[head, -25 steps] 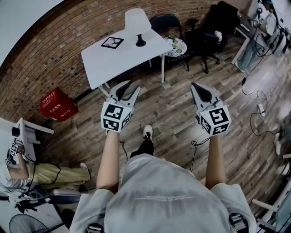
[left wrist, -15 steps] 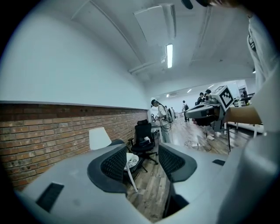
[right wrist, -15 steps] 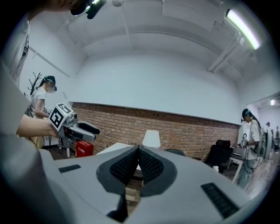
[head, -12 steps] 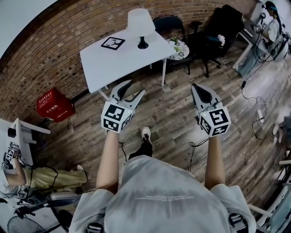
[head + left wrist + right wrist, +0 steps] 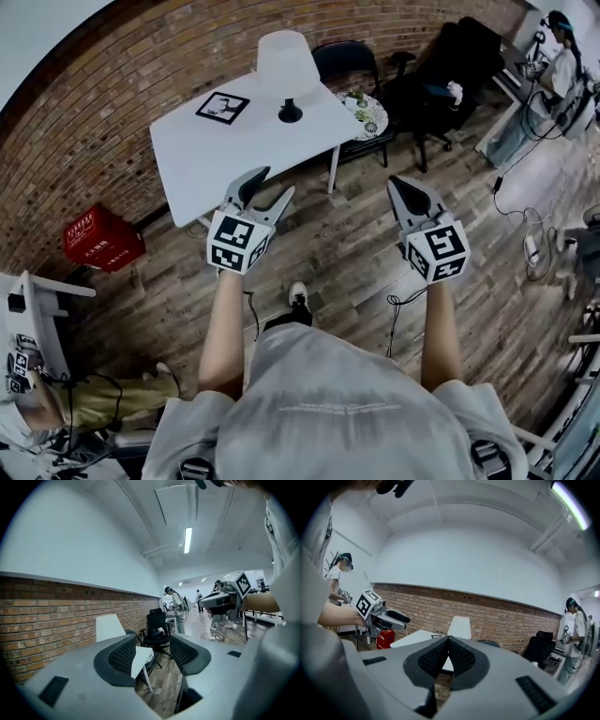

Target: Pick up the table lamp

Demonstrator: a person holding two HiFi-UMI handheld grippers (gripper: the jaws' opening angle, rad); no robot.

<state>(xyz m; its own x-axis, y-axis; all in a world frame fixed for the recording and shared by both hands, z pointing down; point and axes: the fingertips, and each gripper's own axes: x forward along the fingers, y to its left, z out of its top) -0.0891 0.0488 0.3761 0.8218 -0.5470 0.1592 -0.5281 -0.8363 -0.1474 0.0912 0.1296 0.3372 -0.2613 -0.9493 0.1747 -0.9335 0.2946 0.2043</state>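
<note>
While upright — one lamp point(image 5: 288, 67), one table point(image 5: 230, 155)

Table lamp point(image 5: 460, 627) stem and base behind right gripper point(image 5: 448, 638) jaws, table point(image 5: 142, 660) mostly behind left gripper point(image 5: 152, 639) jaws, seated person point(image 5: 66, 403) cut by left edge

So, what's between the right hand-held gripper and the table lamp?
In the head view: wood floor, then bare top of the white table, up to the table lamp. Nothing else.

A grey T-shirt point(image 5: 328, 394) is worn; left tool point(image 5: 276, 181) and right tool point(image 5: 396, 182) carry black-and-white marker cubes point(image 5: 236, 242).
</note>
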